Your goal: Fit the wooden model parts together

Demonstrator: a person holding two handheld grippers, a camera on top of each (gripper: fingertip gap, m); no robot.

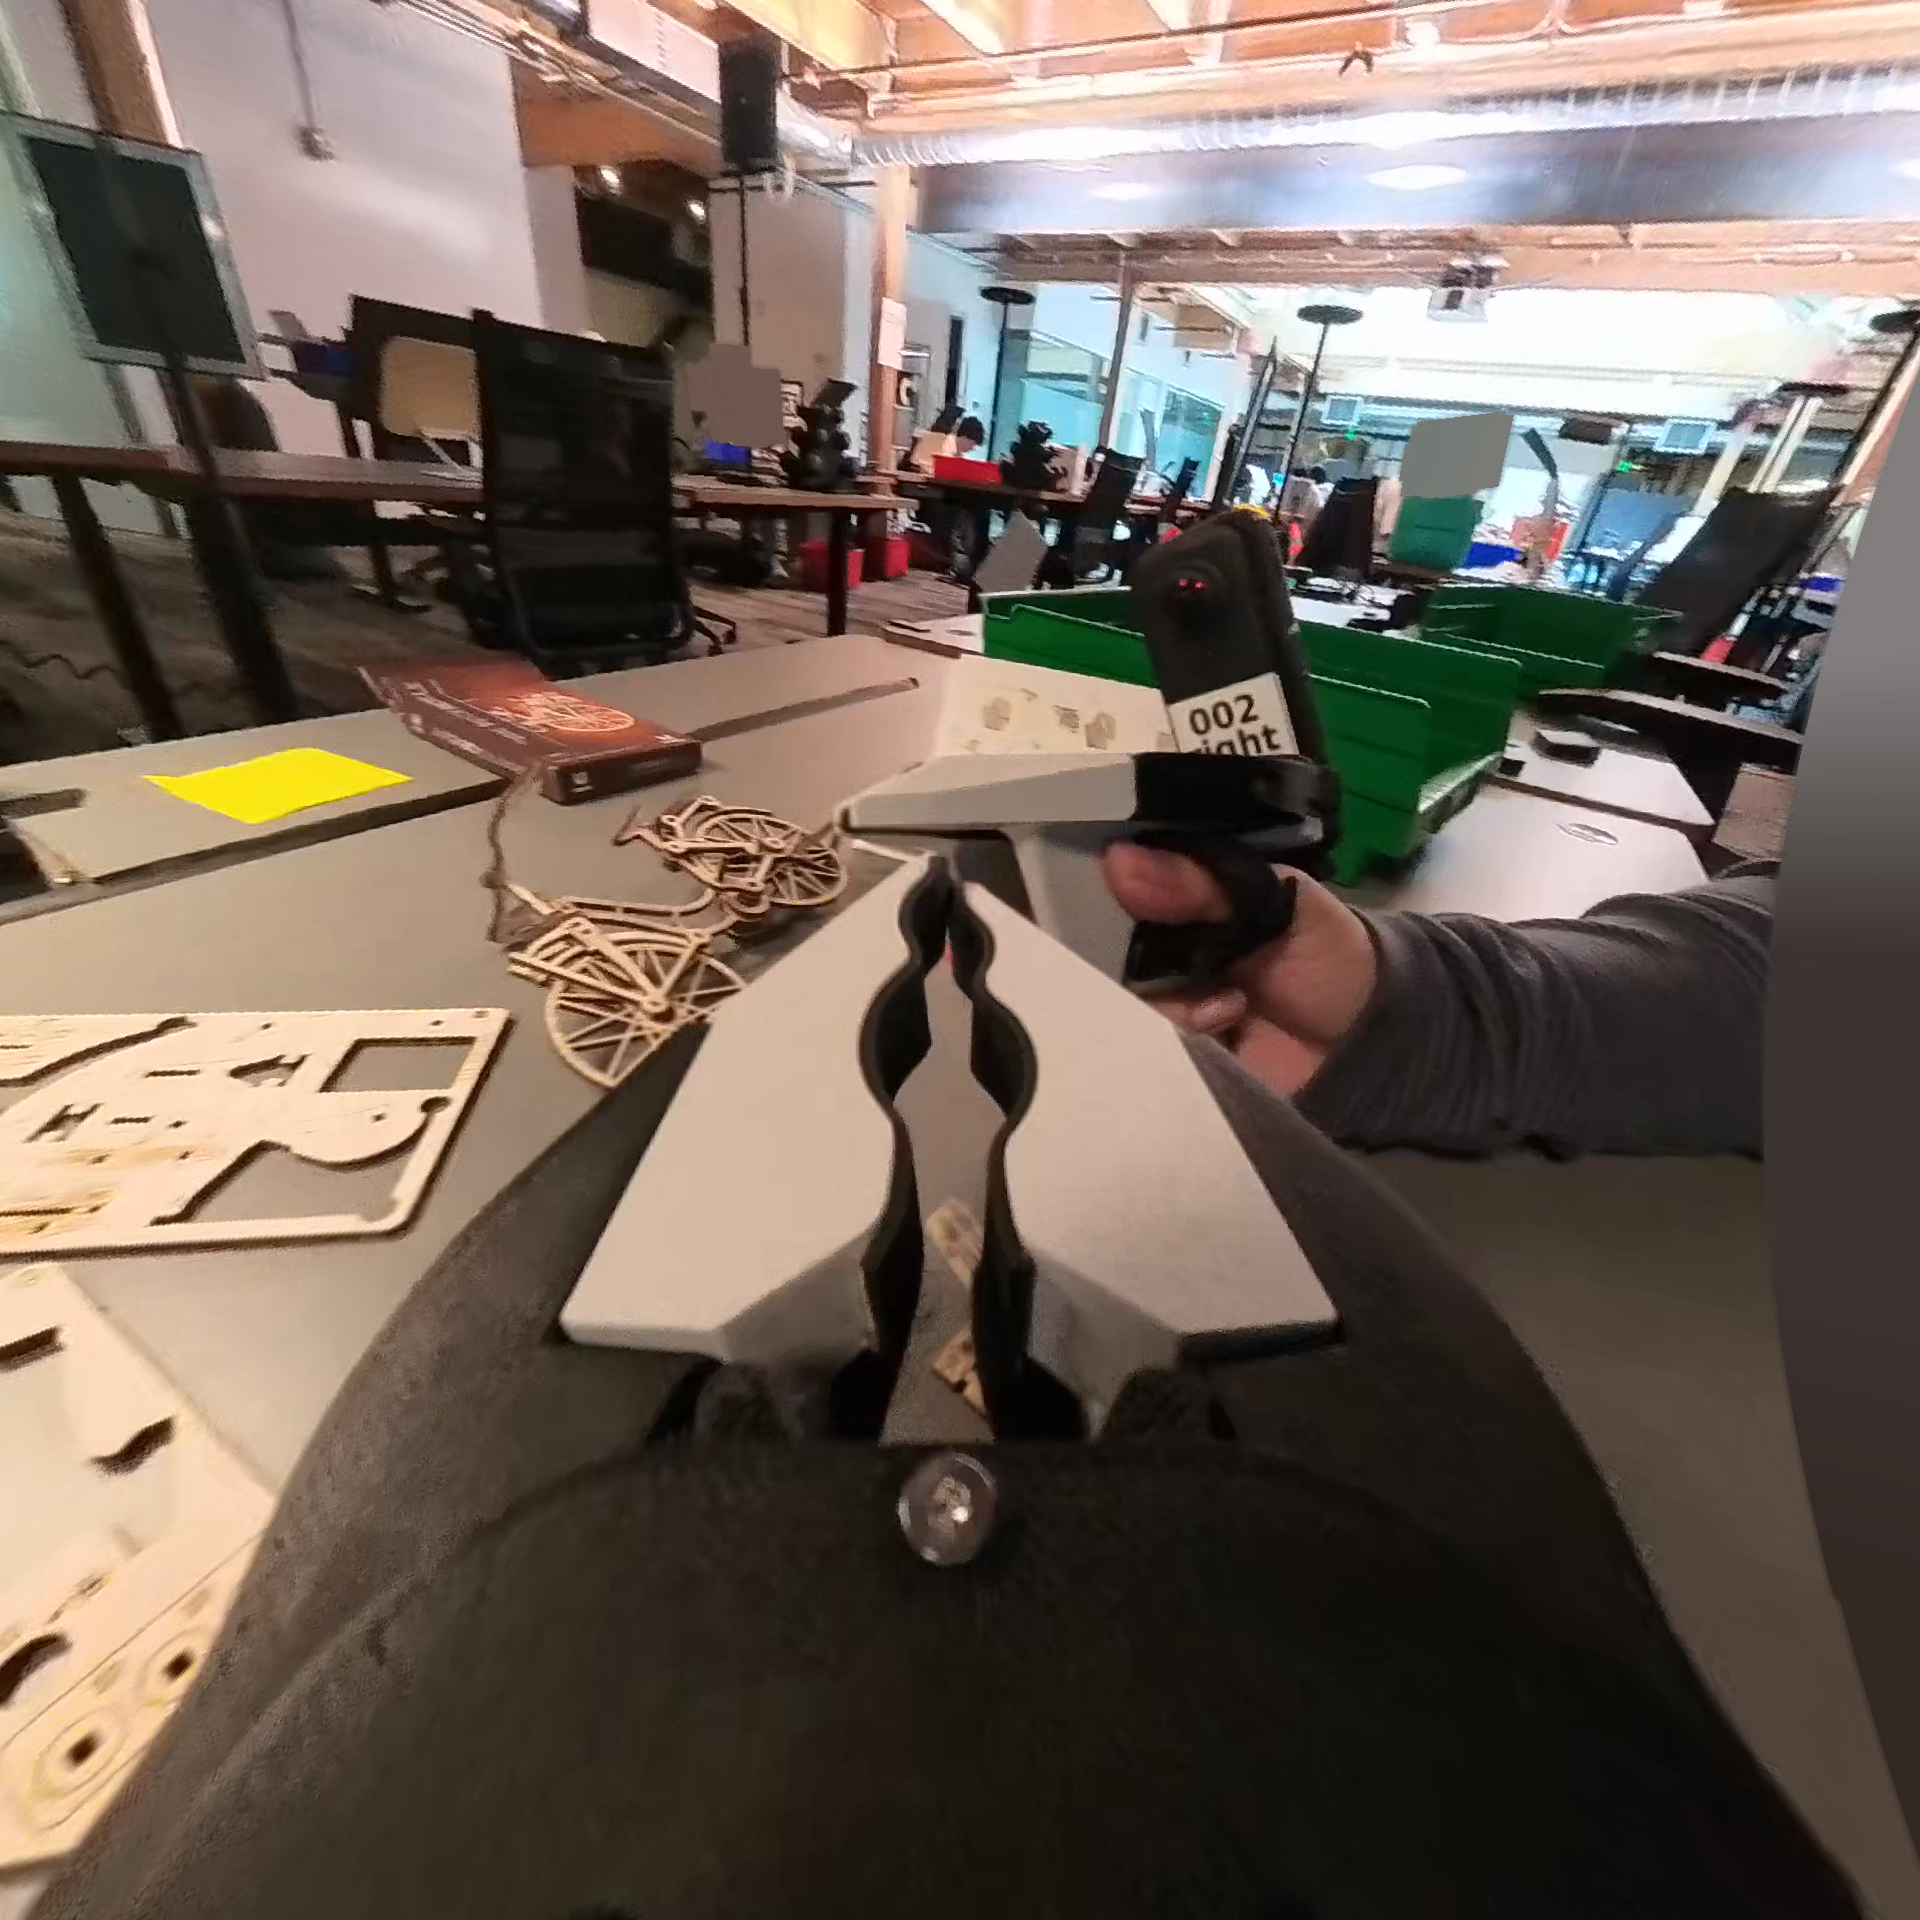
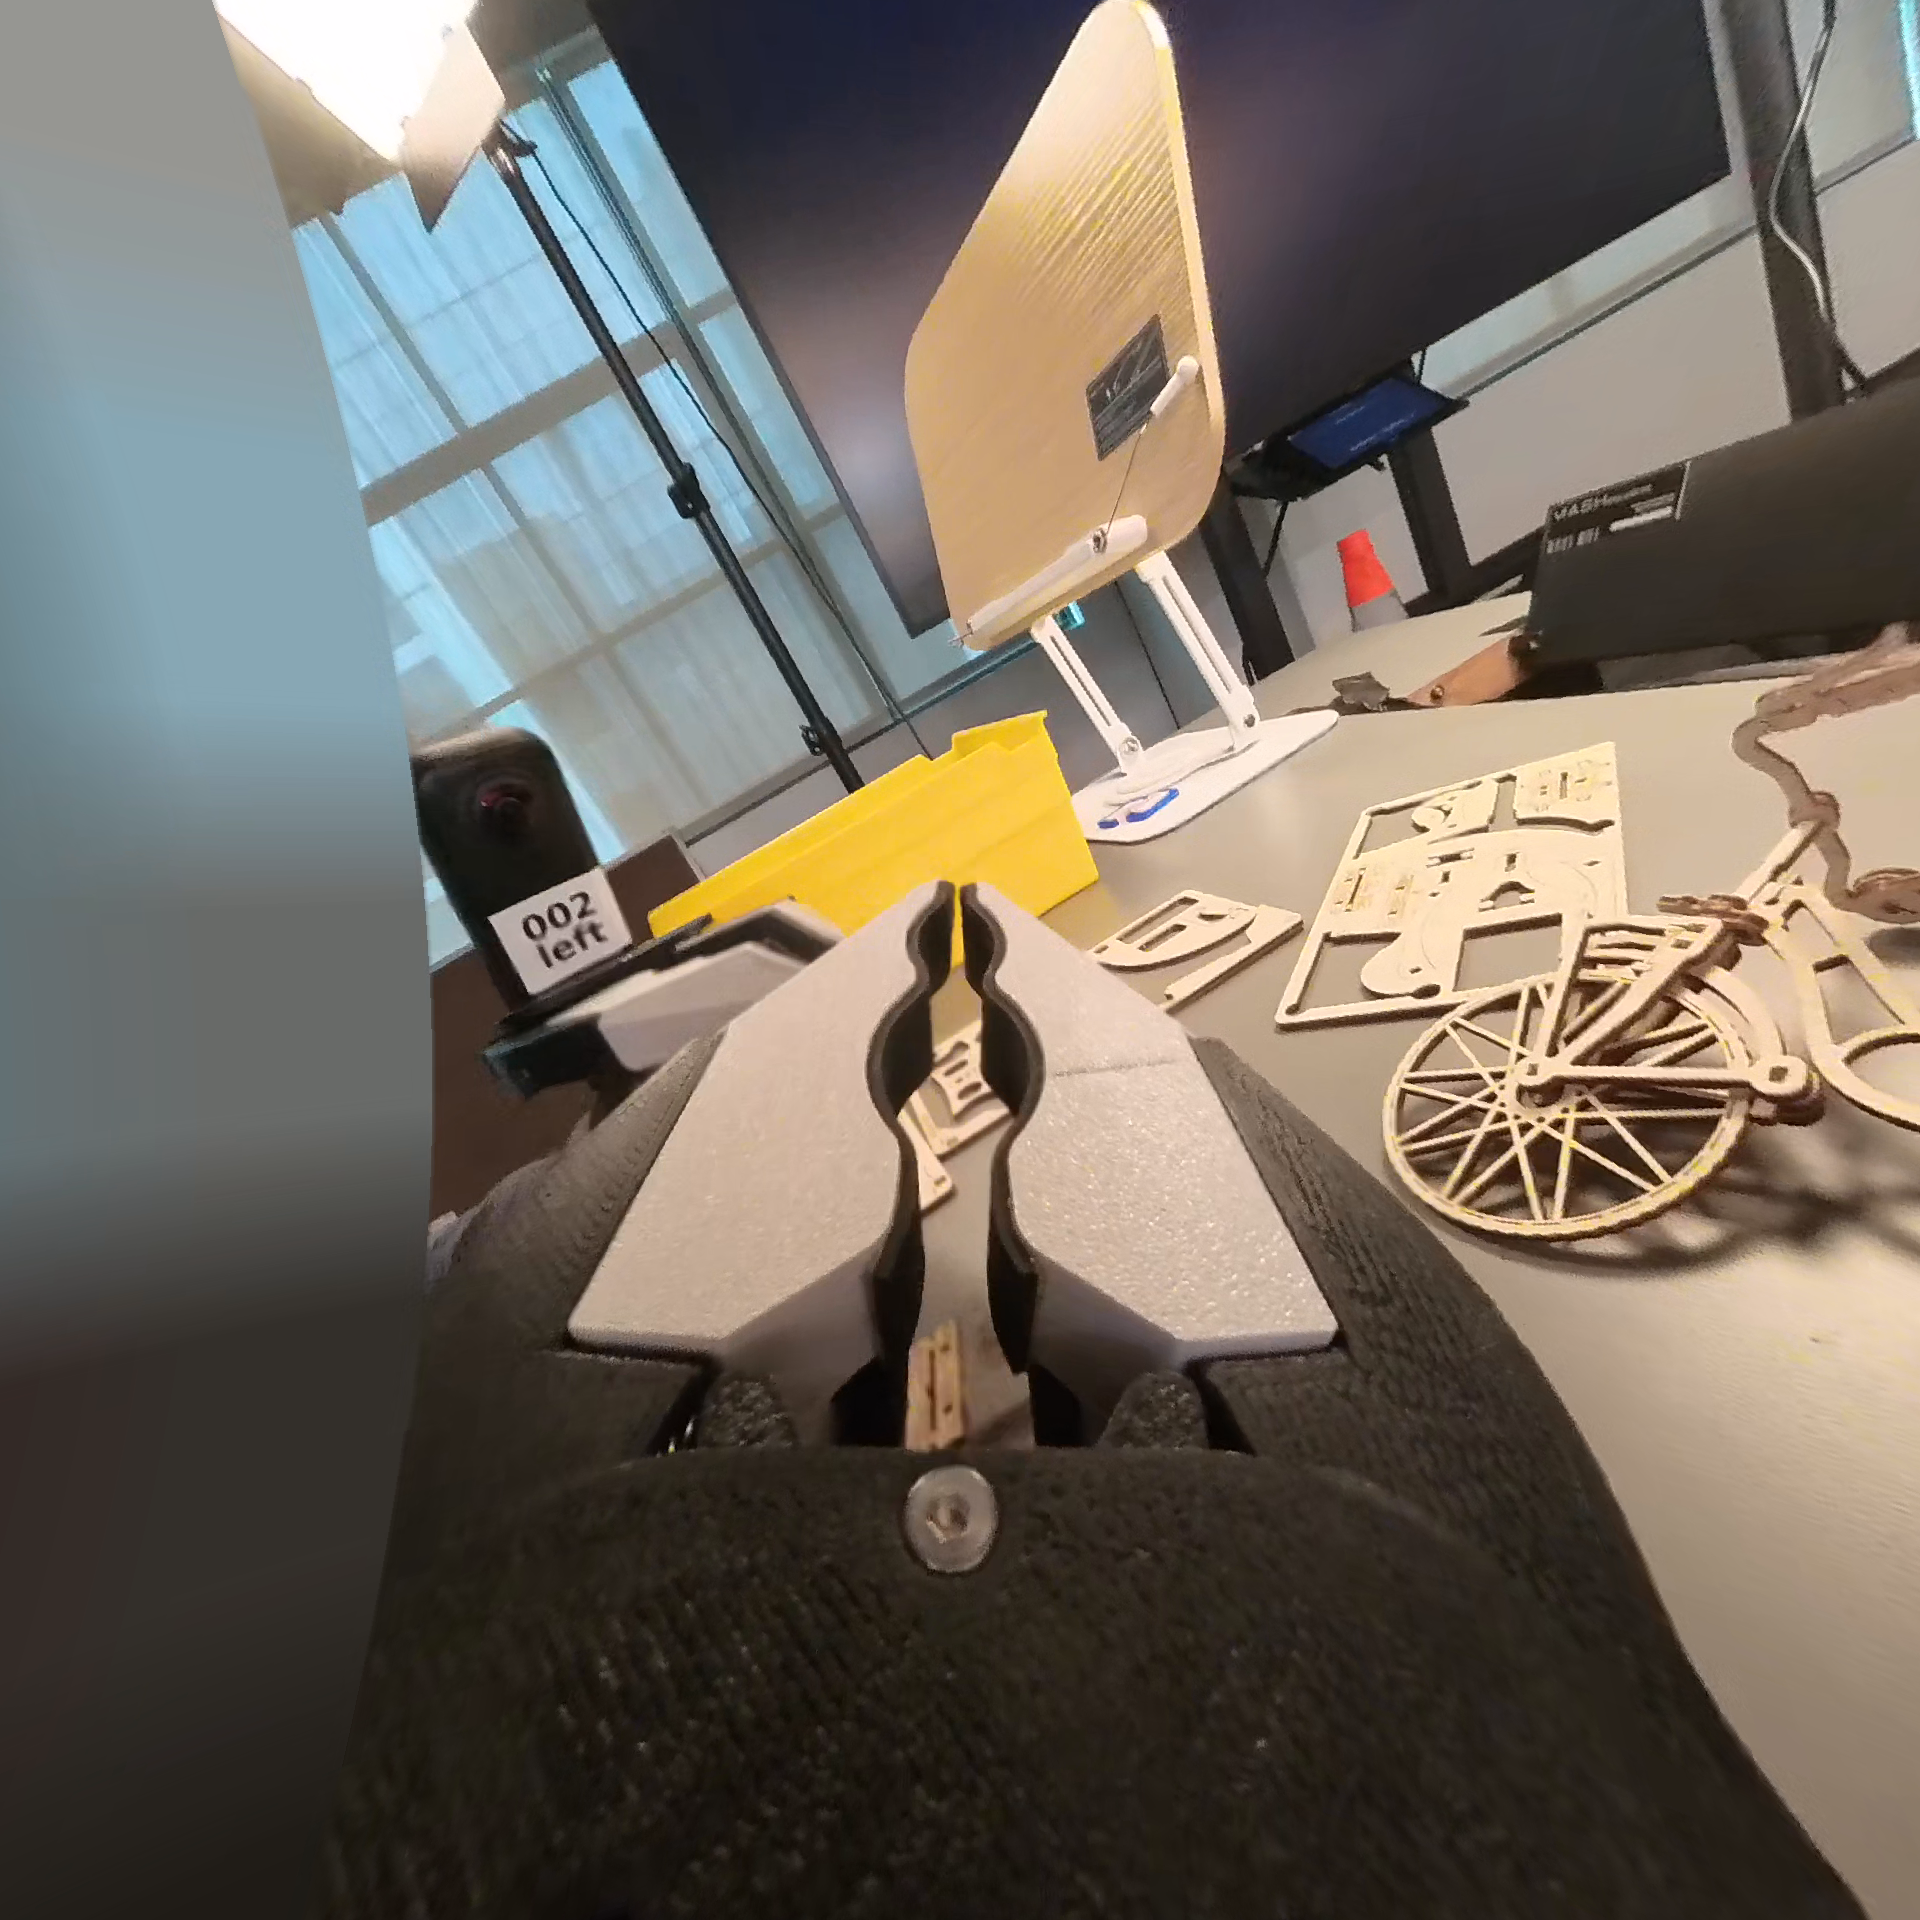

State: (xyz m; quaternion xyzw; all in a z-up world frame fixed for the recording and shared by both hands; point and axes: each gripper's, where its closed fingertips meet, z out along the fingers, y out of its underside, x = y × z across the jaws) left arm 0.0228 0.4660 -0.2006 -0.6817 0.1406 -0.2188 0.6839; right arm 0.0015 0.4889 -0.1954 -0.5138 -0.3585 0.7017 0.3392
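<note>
Two assembled wooden bicycle models lie on the grey table; the nearer one is just left of my left gripper's tip, the other lies behind it. Cut-out wooden part sheets lie flat nearby. My left gripper has its jaws together above the table. My right gripper, held by a hand, is also closed, and its tip is close above the left one's. A small wooden piece shows through the gap; I cannot tell whether it is gripped.
A brown box and a yellow note lie at the far left. Green bins stand behind the right gripper. A yellow bin and a tilted book stand are at the back of the table. Left and right tips are no more than a few centimetres apart.
</note>
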